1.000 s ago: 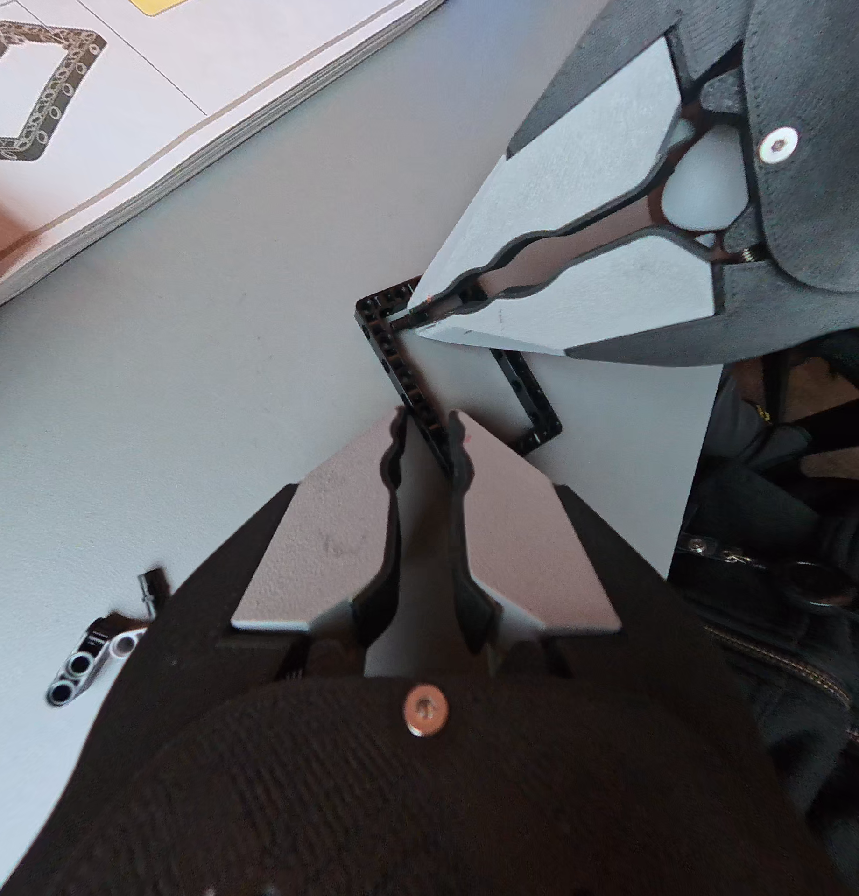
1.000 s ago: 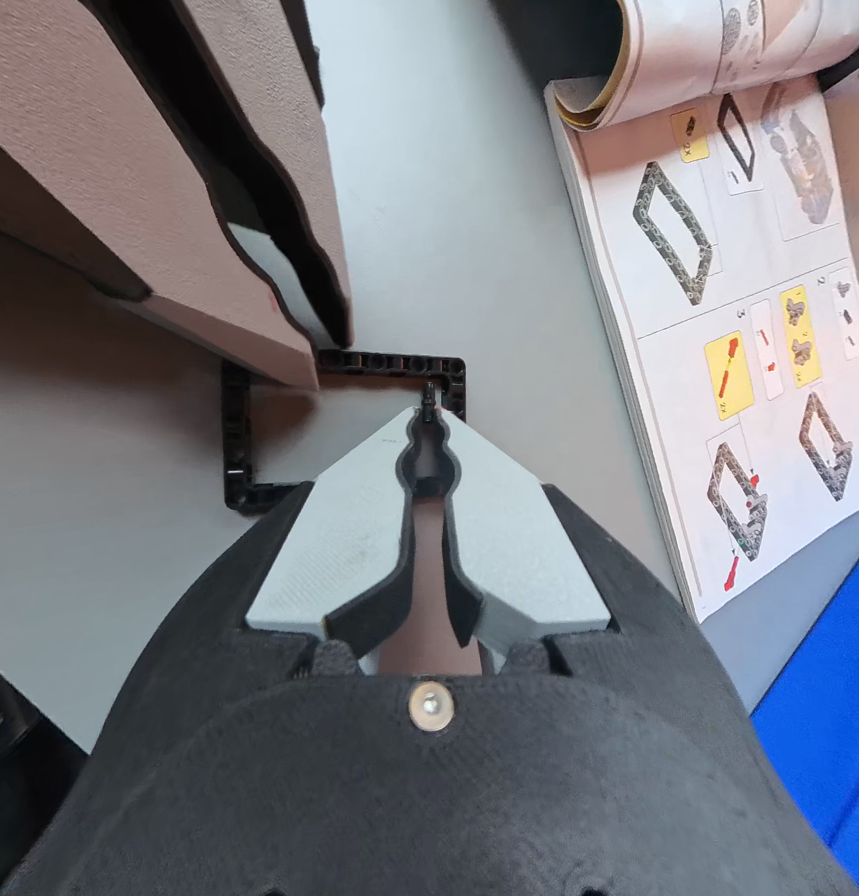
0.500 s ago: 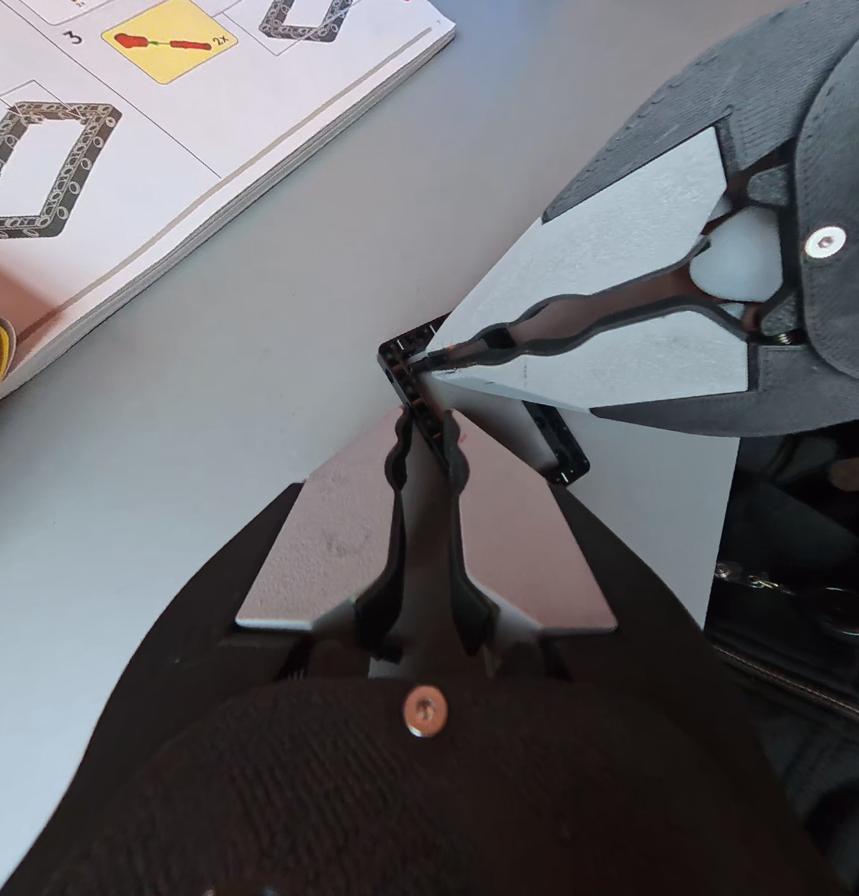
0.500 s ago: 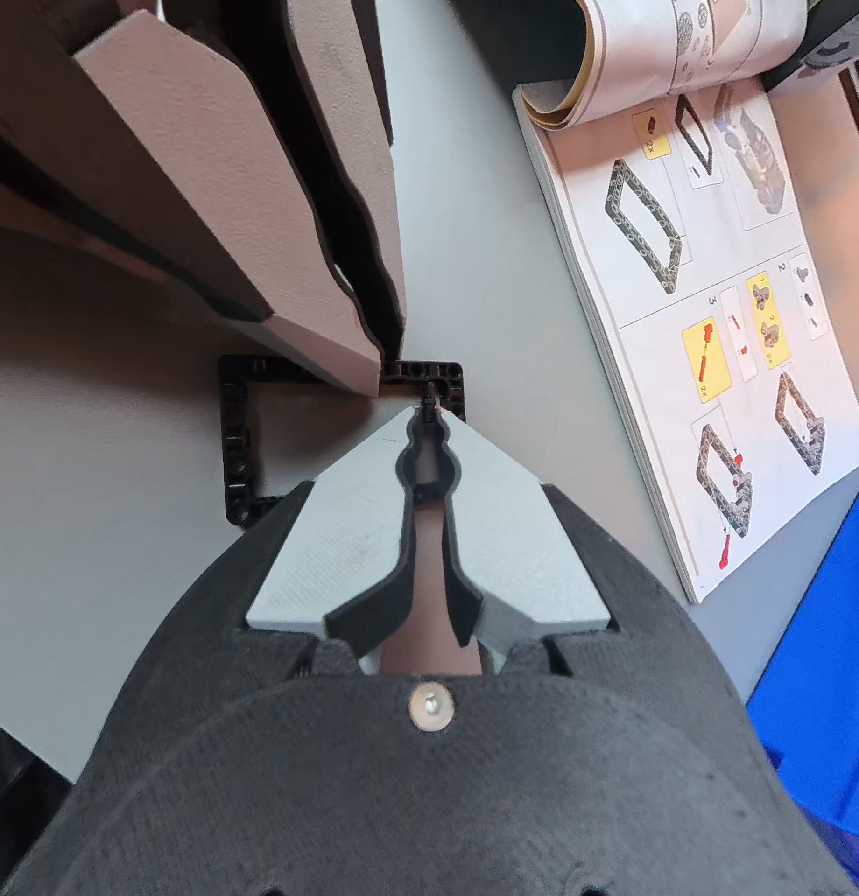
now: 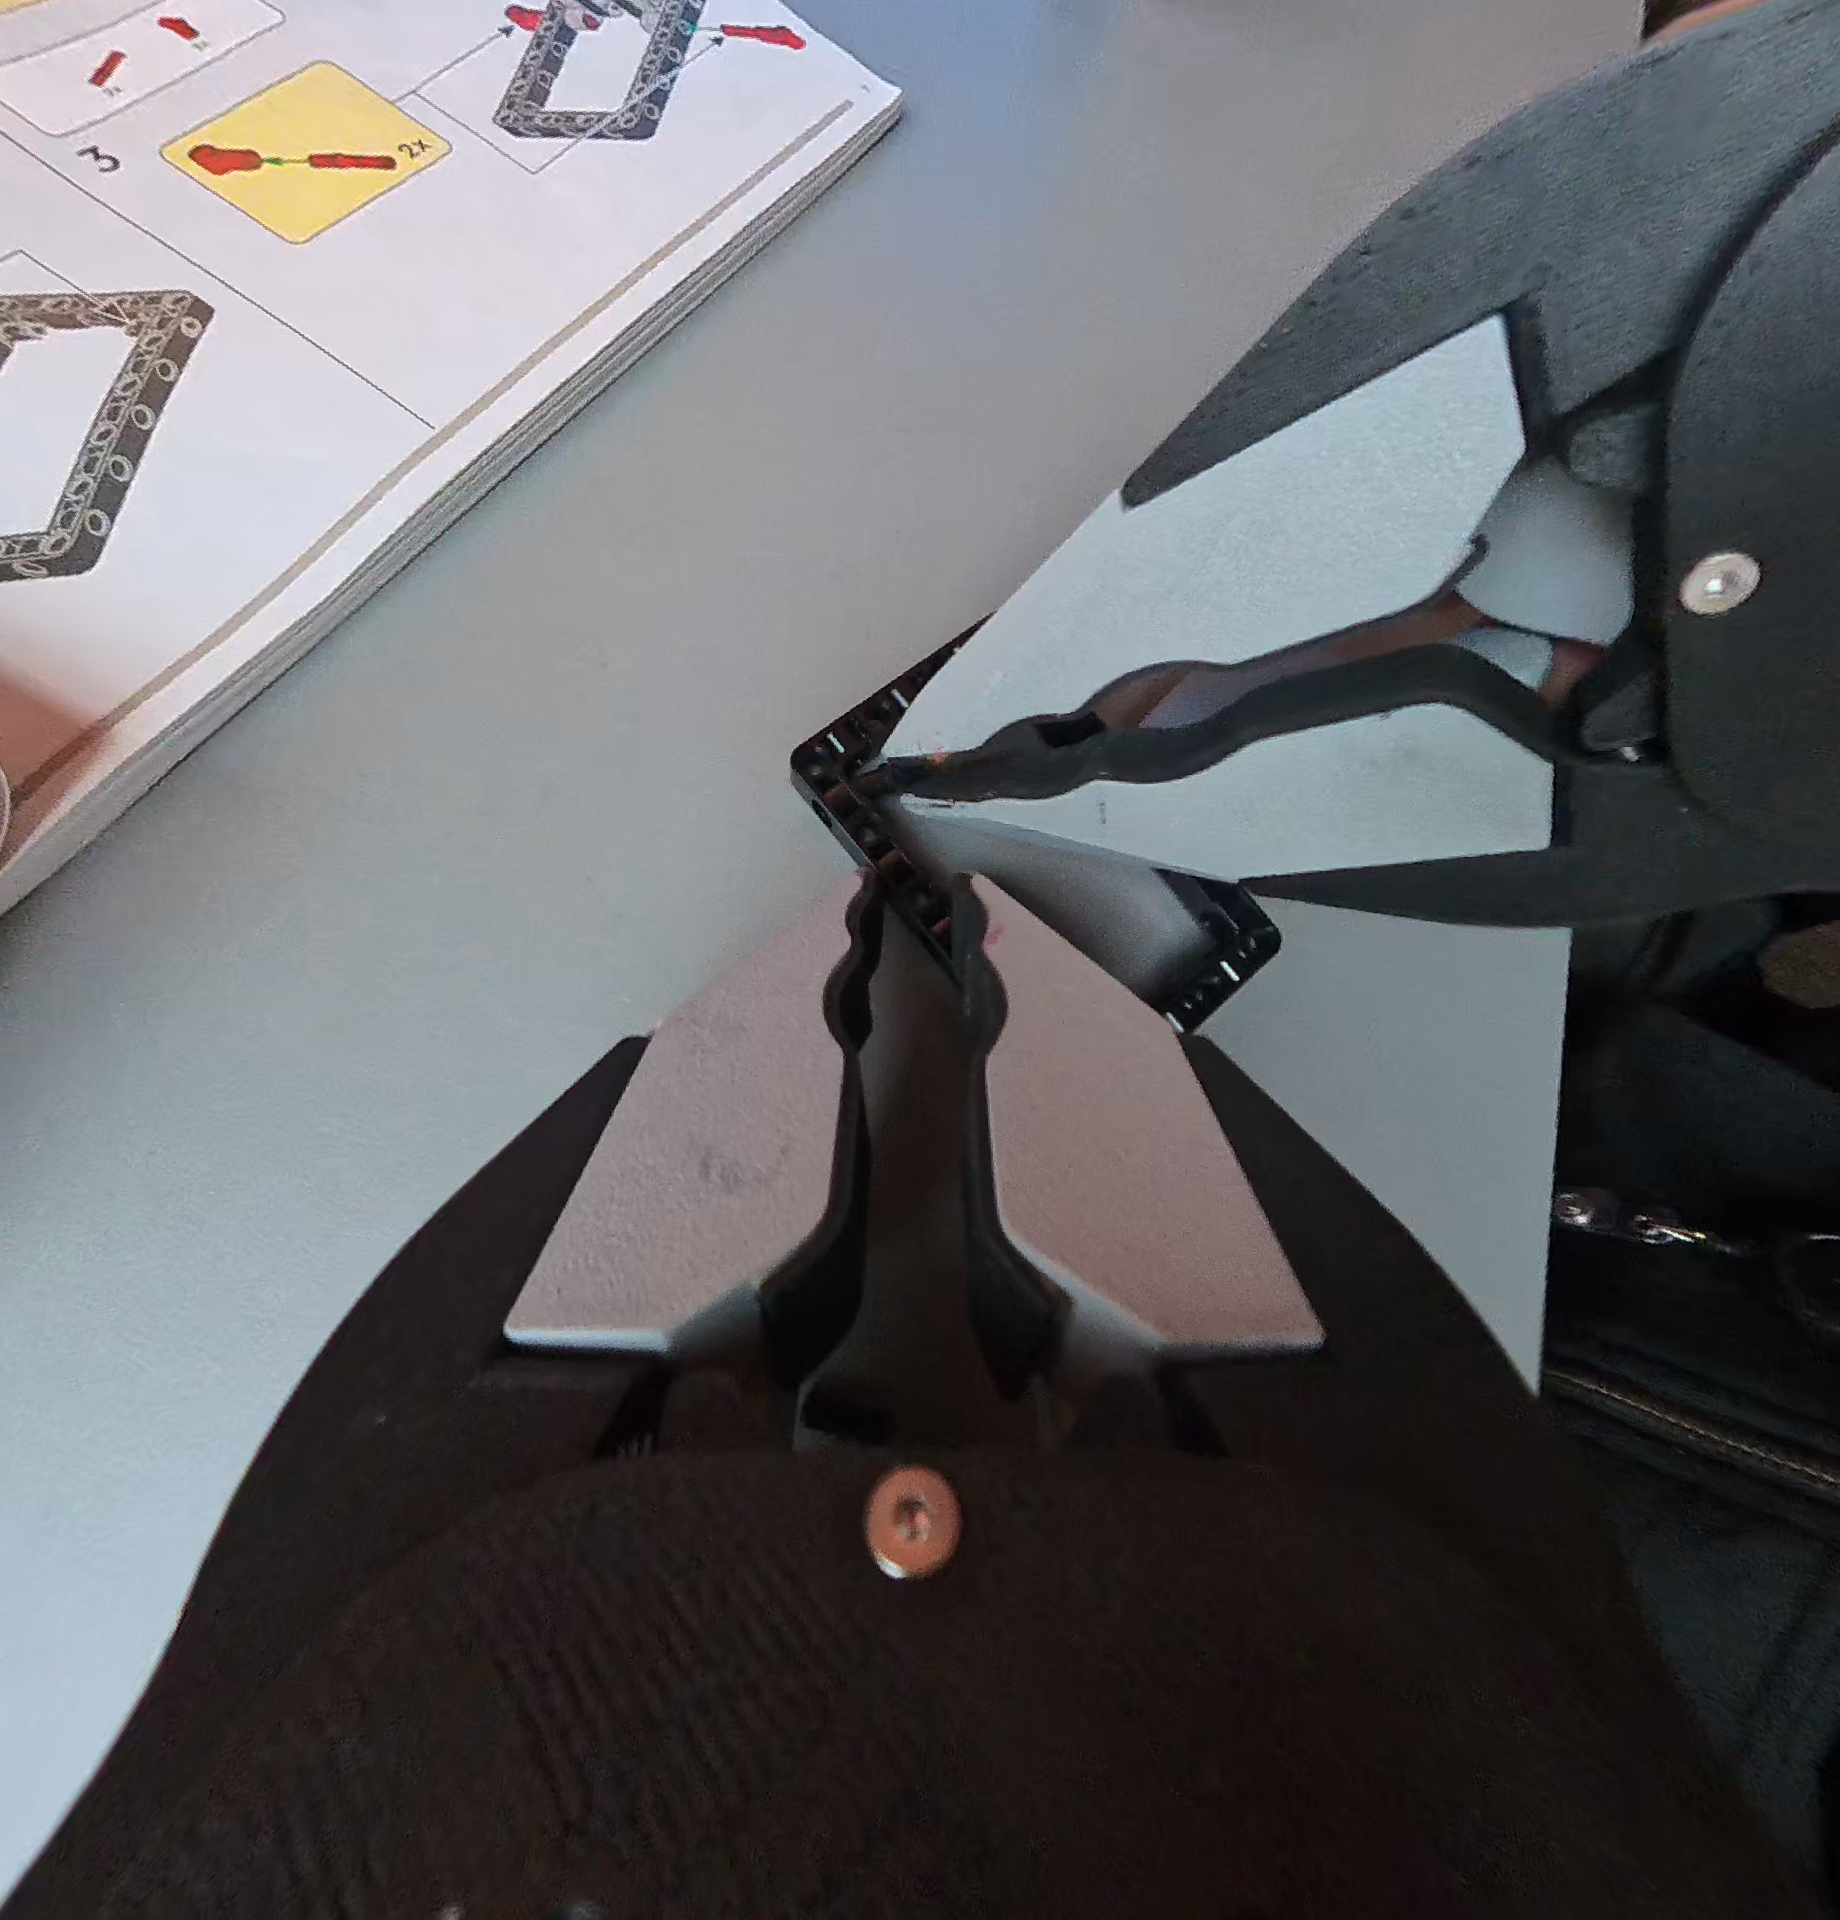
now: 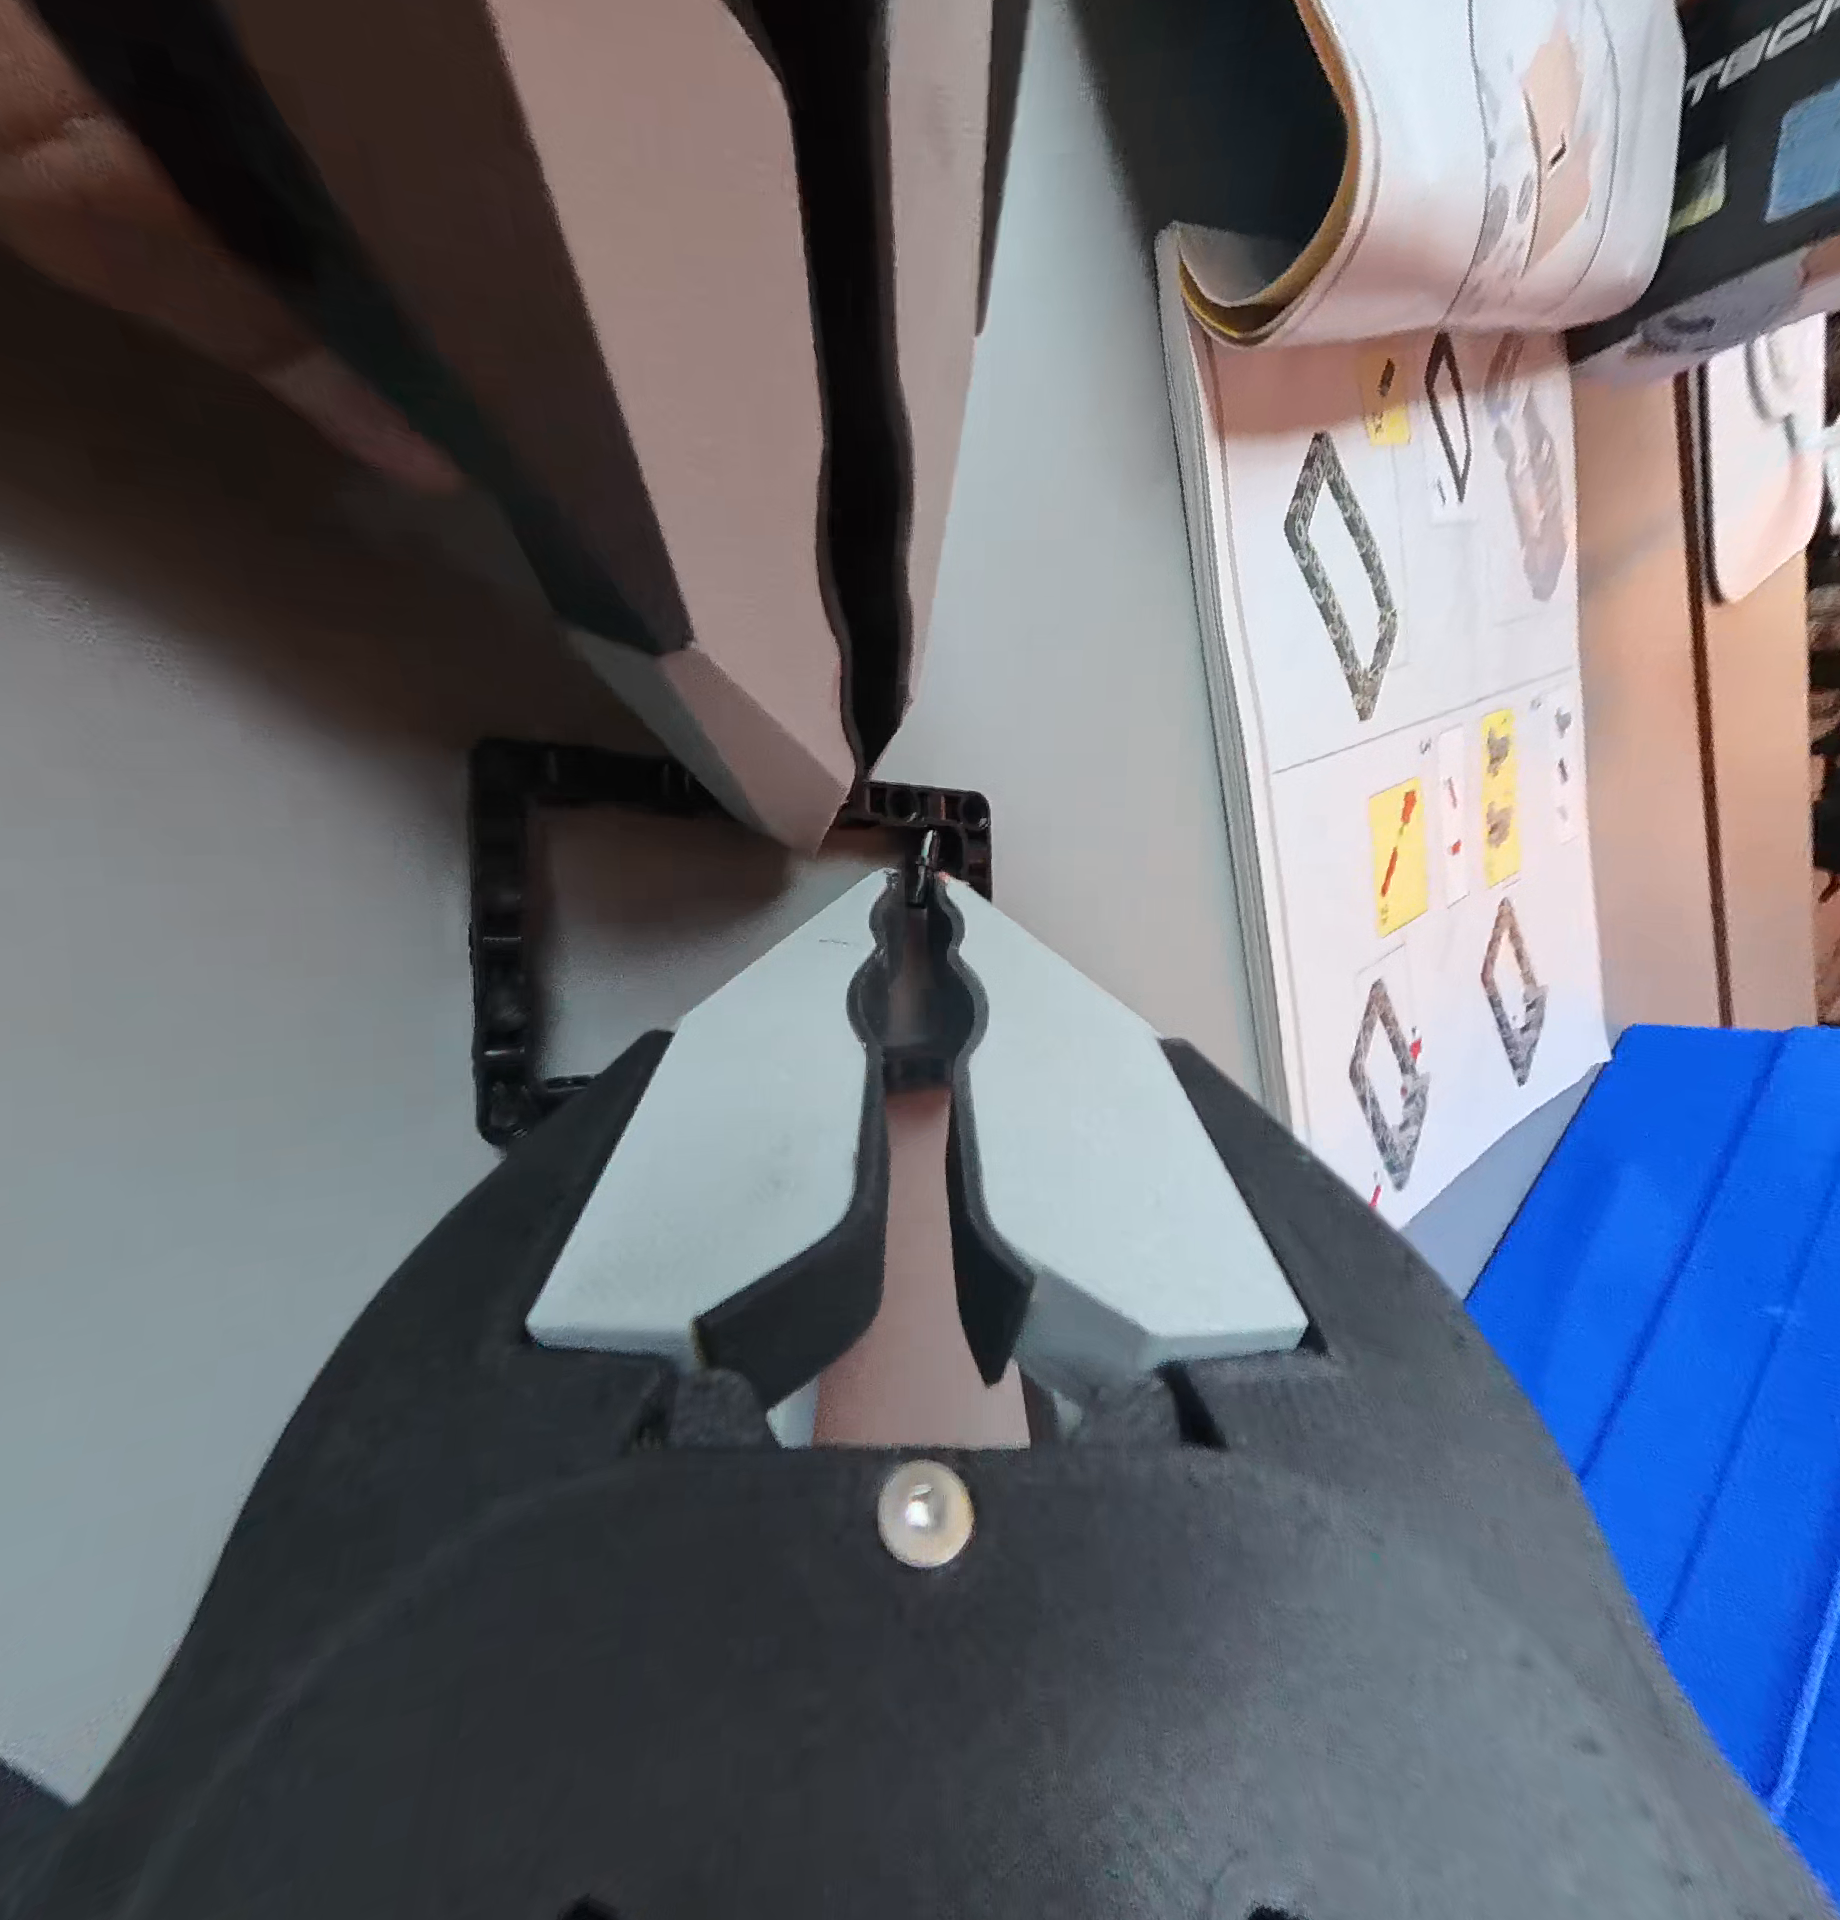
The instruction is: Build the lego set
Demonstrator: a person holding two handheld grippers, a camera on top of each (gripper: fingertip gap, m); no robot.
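A black rectangular beam frame (image 5: 1222,951) lies on the grey table (image 5: 583,675); it also shows in the right wrist view (image 6: 500,914). My left gripper (image 5: 914,899) is shut on one long beam of the frame, close to its far corner. In the right wrist view the left gripper (image 6: 843,805) comes down from the top left onto the frame's top beam. My right gripper (image 6: 914,883) is shut on a small black pin (image 6: 926,847). The pin's tip sits at the frame's corner holes. The right gripper (image 5: 895,779) also shows in the left wrist view. The grippers hide much of the frame.
An open instruction booklet (image 5: 376,312) lies at the far left; it also shows in the right wrist view (image 6: 1415,727). A blue bin (image 6: 1674,1351) stands at the lower right there. A black box (image 6: 1778,156) is beyond the booklet. The table edge and a dark bag (image 5: 1726,1299) are at the right. Both grippers' tips are close together, under 4 cm apart.
My left gripper has slid along the frame's beam toward the corner where the right gripper holds the pin. The pin tip has come closer to the corner holes. Loose small parts have left the view.
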